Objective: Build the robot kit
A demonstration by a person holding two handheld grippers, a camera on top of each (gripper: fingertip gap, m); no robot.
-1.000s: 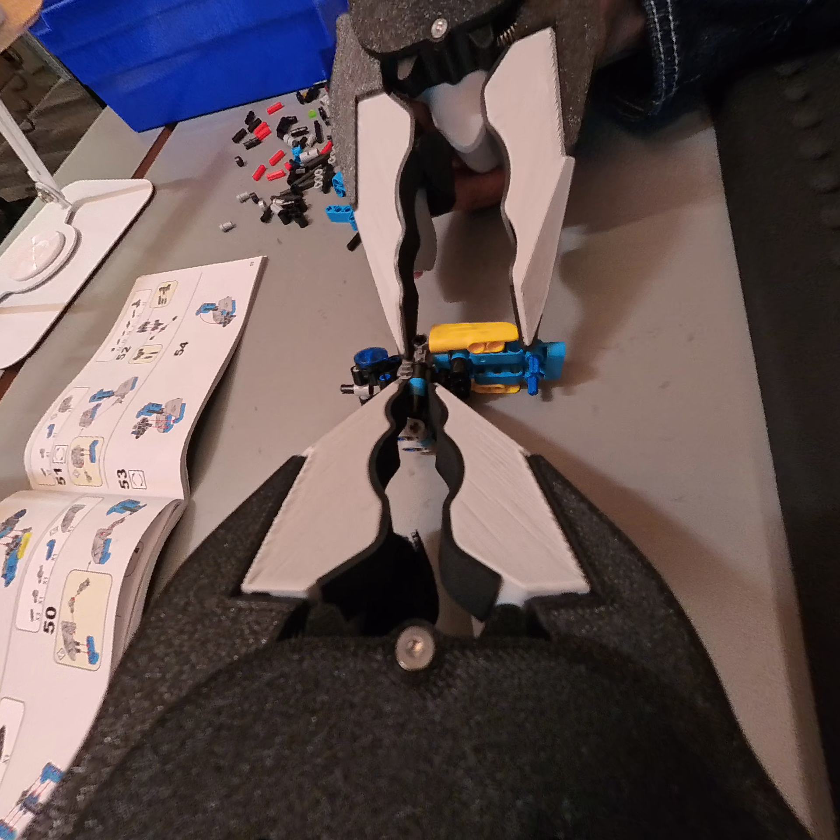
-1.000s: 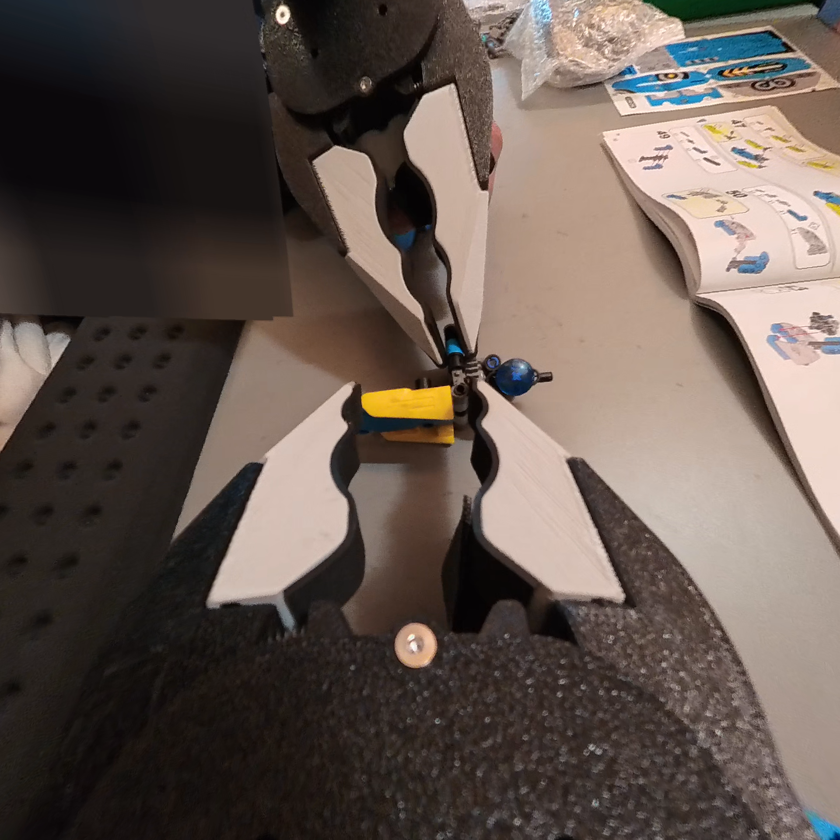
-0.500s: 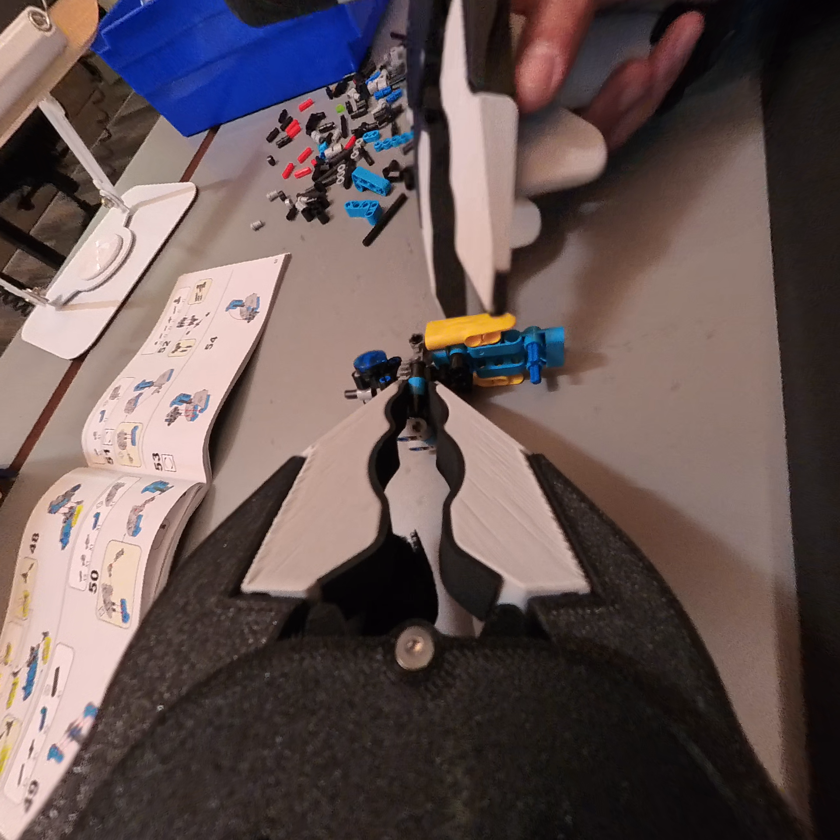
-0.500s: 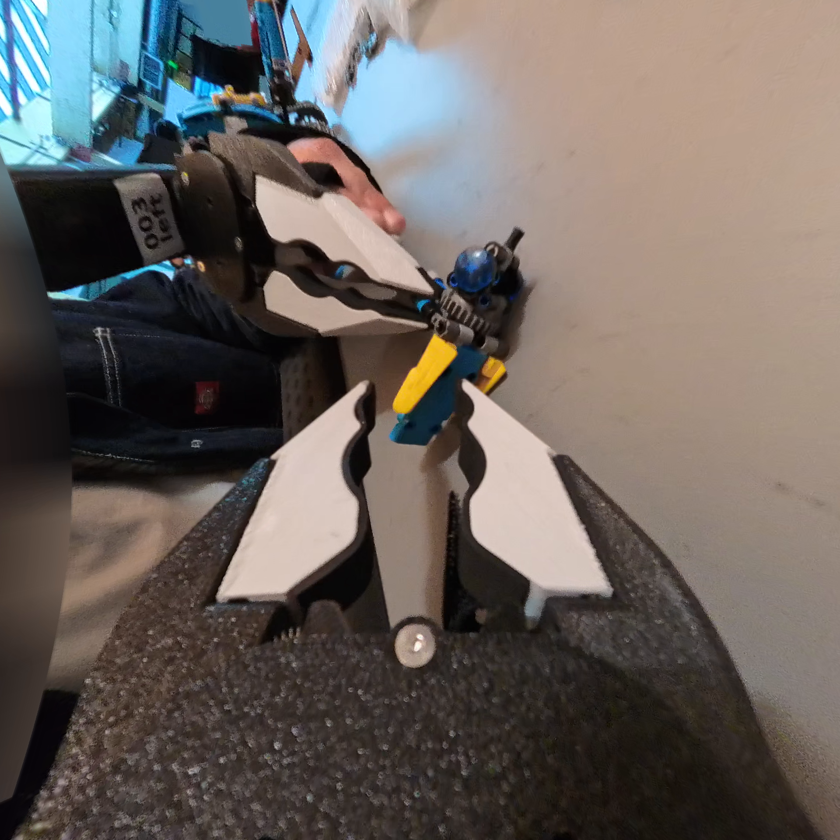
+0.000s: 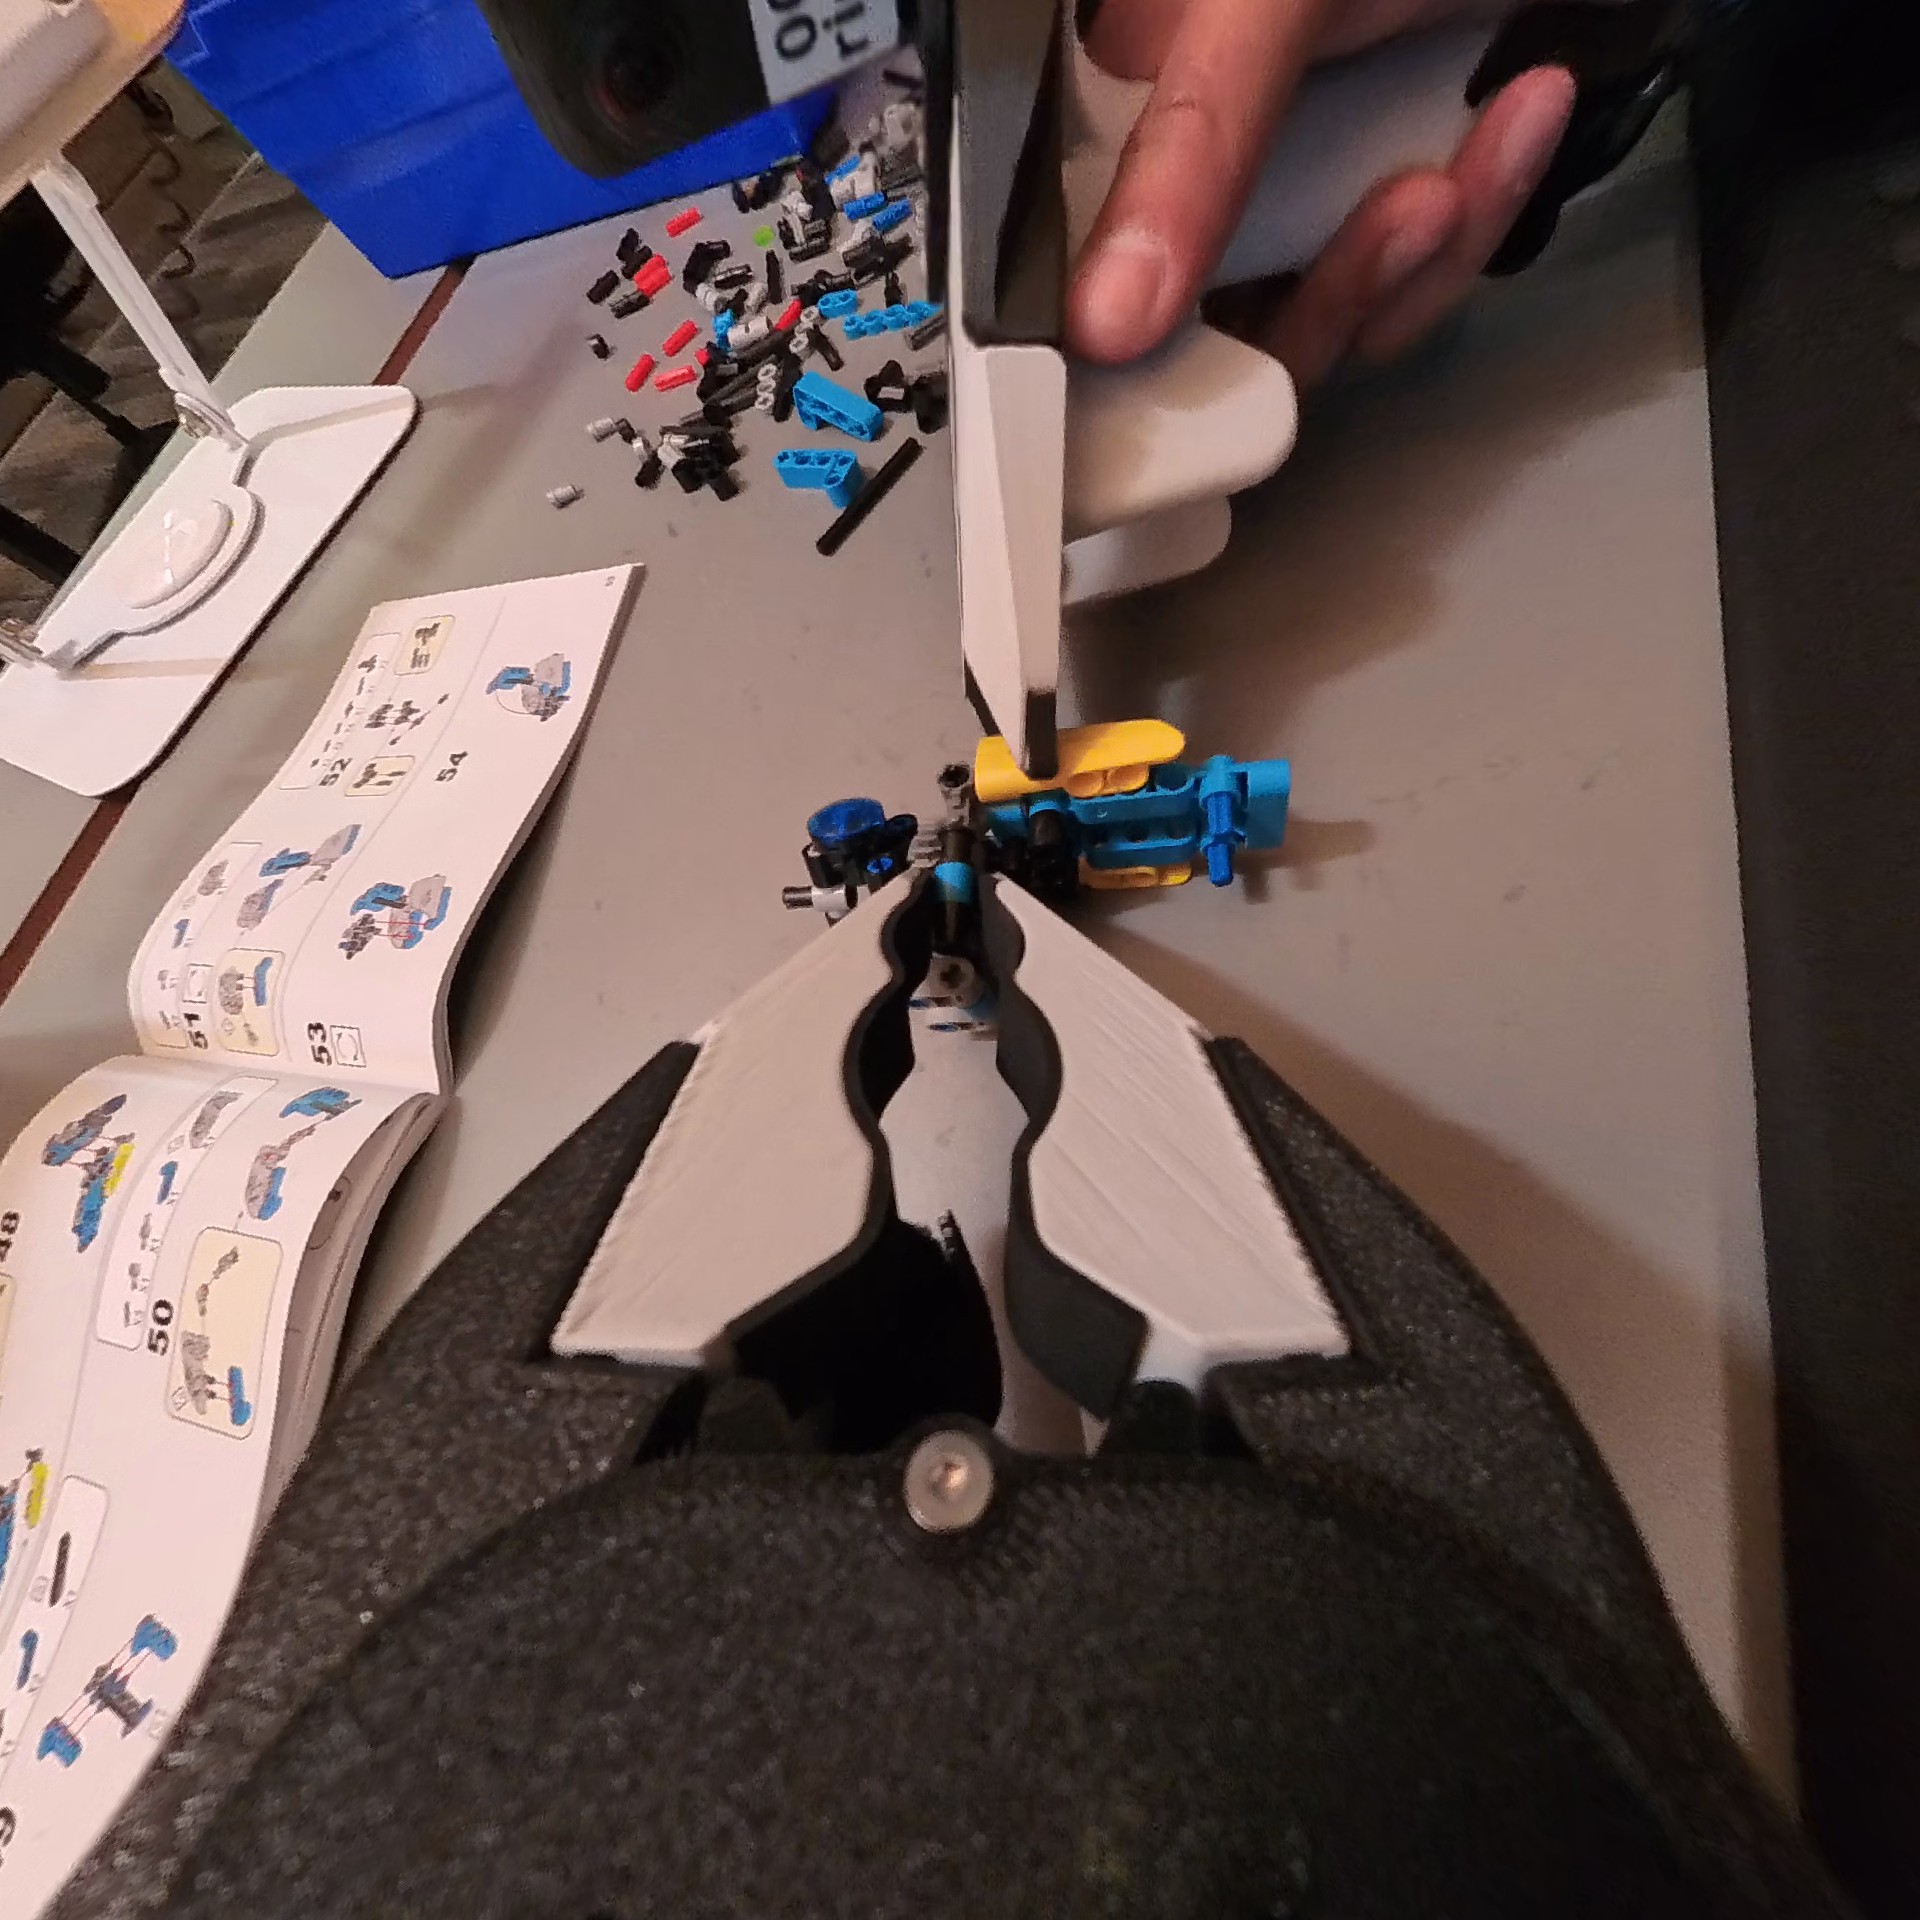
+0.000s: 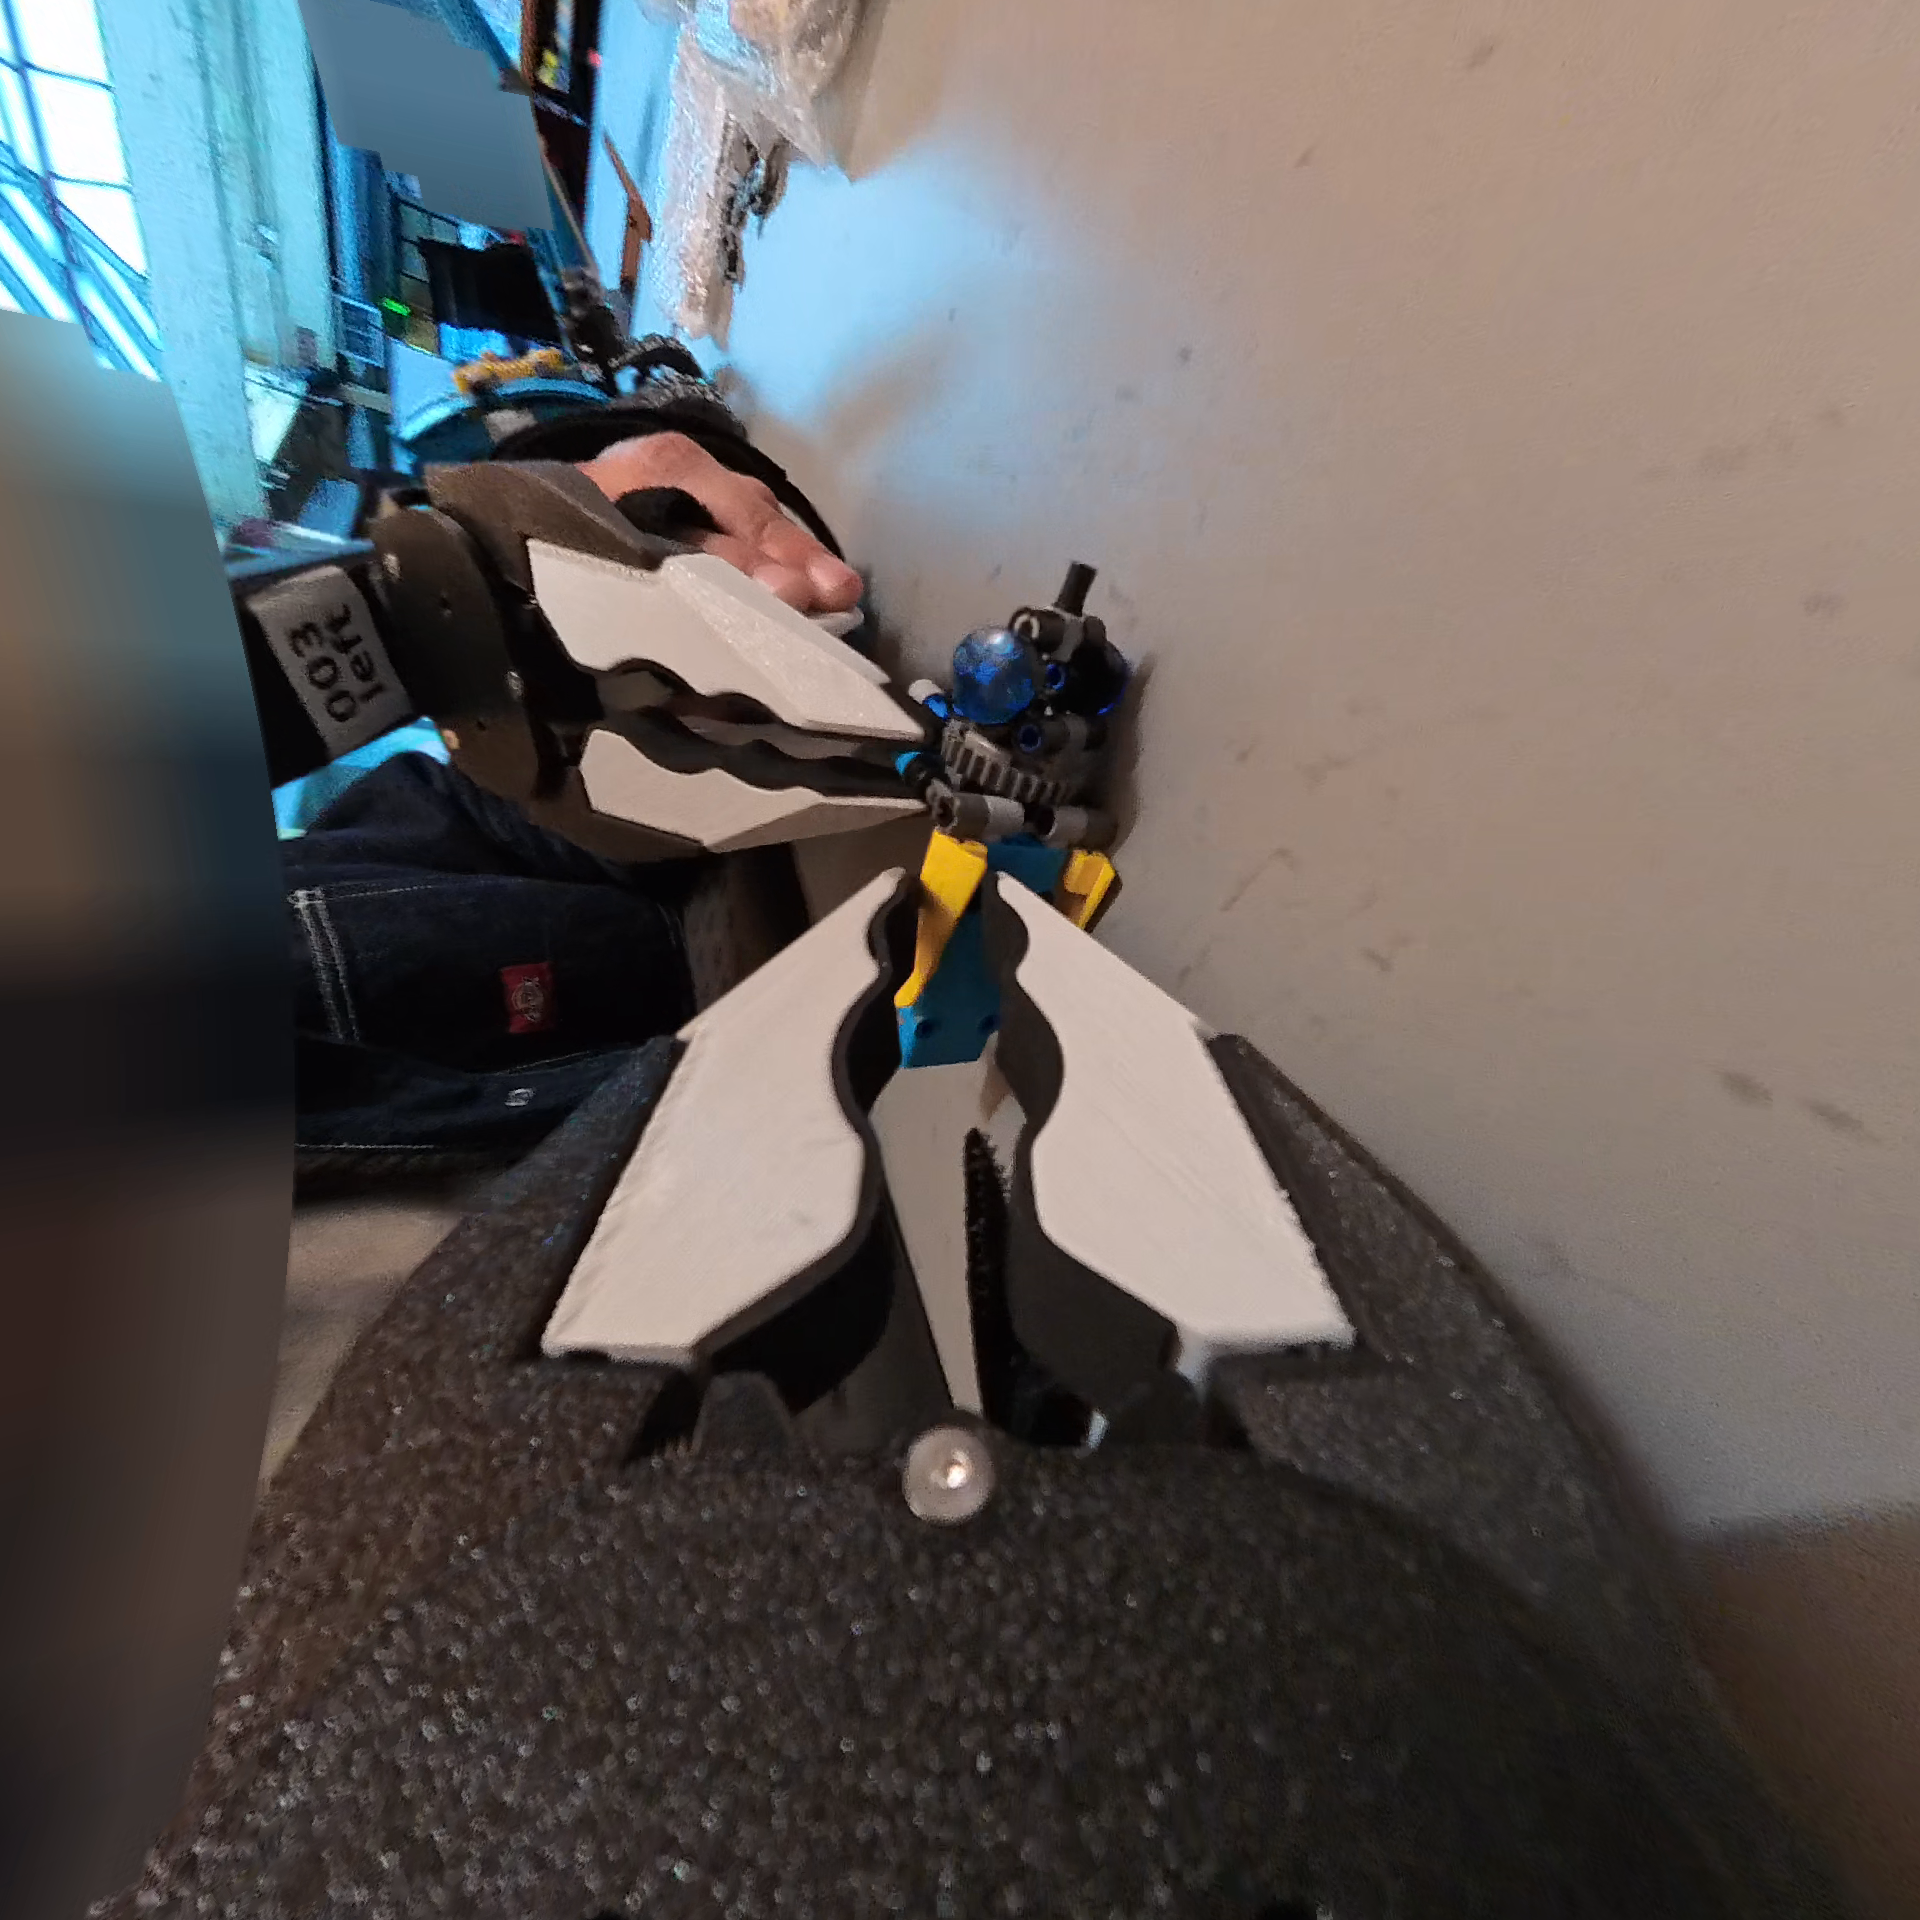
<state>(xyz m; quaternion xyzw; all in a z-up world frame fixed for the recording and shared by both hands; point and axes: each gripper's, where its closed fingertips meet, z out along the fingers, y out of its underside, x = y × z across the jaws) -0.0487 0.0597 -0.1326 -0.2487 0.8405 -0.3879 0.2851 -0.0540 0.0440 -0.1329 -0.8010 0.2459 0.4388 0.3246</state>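
Blue-and-yellow brick model [image 5: 1081, 821] being gripped from two sides on the grey bench [image 5: 1455, 1039].
Left gripper [image 5: 951, 894] fingers are pinching its black axle; right gripper [image 6: 951, 935] fingers are squeezing its yellow-blue end.

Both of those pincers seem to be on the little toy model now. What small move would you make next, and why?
Probably squeeze the right hand-held gripper a little tighter before moving anything. Its fingers sit on either side of the toy model's yellow and blue end, though whether they press it is unclear. The left hand-held gripper is shut on a thin pin at the other end, and the model rests on the grey table.
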